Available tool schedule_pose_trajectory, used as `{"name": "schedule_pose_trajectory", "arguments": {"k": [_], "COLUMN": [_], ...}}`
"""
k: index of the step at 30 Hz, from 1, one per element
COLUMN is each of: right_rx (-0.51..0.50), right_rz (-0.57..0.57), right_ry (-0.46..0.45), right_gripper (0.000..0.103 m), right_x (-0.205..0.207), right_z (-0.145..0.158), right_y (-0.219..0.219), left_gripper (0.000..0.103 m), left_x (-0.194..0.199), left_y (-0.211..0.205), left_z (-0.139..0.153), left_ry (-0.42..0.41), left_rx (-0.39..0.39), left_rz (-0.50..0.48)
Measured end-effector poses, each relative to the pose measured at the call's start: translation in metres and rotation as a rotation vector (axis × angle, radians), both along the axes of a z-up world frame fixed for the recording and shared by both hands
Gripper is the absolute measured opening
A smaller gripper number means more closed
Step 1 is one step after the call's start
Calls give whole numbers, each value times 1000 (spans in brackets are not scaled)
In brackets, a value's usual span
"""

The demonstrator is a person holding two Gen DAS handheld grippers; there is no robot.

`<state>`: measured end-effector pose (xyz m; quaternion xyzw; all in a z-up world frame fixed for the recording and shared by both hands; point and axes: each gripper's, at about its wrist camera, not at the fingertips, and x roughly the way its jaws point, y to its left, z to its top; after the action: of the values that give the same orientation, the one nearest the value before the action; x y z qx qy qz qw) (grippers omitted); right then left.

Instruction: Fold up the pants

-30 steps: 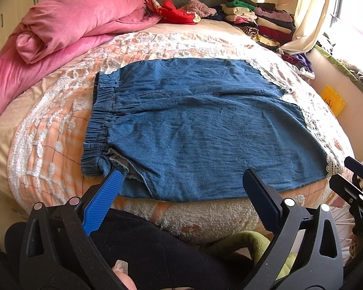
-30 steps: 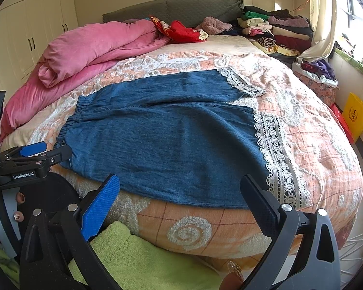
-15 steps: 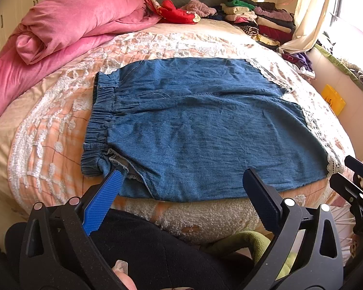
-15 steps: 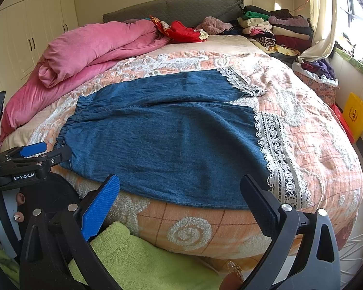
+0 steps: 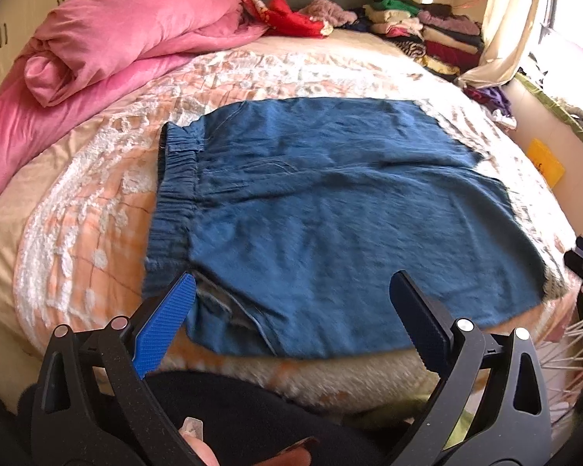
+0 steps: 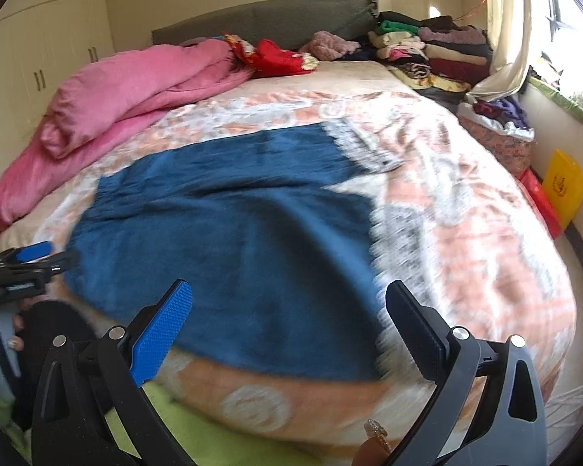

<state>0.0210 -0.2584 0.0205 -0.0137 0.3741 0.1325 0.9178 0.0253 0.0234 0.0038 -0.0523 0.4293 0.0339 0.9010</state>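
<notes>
While both grippers hang at the near edge of the bed (image 5: 77, 209), nothing is caught in either one. Nearest to me, the left gripper (image 5: 291, 306) has its jaws spread wide, a blue pad on one finger and a black pad on the other, with its blue tip just over the near waistband corner of the pants (image 5: 330, 213); whether it touches the cloth I cannot tell. The right gripper (image 6: 289, 310) stands the same way, jaws spread and holding nothing, poised over the near hem end. Its view is blurred.

Just beyond them the pants lie flat across the bedspread, blue denim, the gathered elastic waistband (image 5: 175, 198) to the left and the two legs running off to the right. White lace trim (image 6: 392, 240) edges the leg ends, though the blur hides its detail. The near edge of the pants reaches the rounded edge of the mattress.

Farther back on the left, a rolled pink quilt (image 5: 109, 42) rests on the bed, well apart from the pants. Past it, against the grey headboard (image 6: 276, 19), sit a red cloth (image 5: 291, 19) and a fuzzy mauve one (image 6: 330, 44). At the far right corner a stack of folded clothes (image 6: 431, 50) rises beside a pale curtain (image 5: 501, 23), and a yellow bag (image 6: 563, 186) leans by the wall.
</notes>
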Motion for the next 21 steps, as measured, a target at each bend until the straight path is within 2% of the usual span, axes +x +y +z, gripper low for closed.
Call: {"name": "schedule_pose_trajectory", "arguments": {"k": [8,11,16,18,19,20,21], "right_rx": [-56,-46,-23,13,38,60,60], "right_rz": [-132,-141,-117,-99,-72,-35,-15], "right_ry": [106,141,209,244,262,262,256], "right_gripper": [99,99,98,76,49,32,25], "right_x": [95,119,151,157,159,161,159], "right_z": [-31,-40,-60,-65,-66,-65,-62], "right_y": [-63,-77,-91,-94,-93,-90,-87], "left_gripper": [94,94,94,94,94,94,94], "left_x": [42,49,55,56,56,56,56], "left_y": [17,17,21,22,21,22,22], "left_z": [-25,-31,-46,-48,-48,-49,-50], "left_ry": [99,113,165,173,175,178,183], "left_rx": [-22,8,-14,-14,-14,-13,-13], "left_rz": [-12,-3,3,3,3,3,4]}}
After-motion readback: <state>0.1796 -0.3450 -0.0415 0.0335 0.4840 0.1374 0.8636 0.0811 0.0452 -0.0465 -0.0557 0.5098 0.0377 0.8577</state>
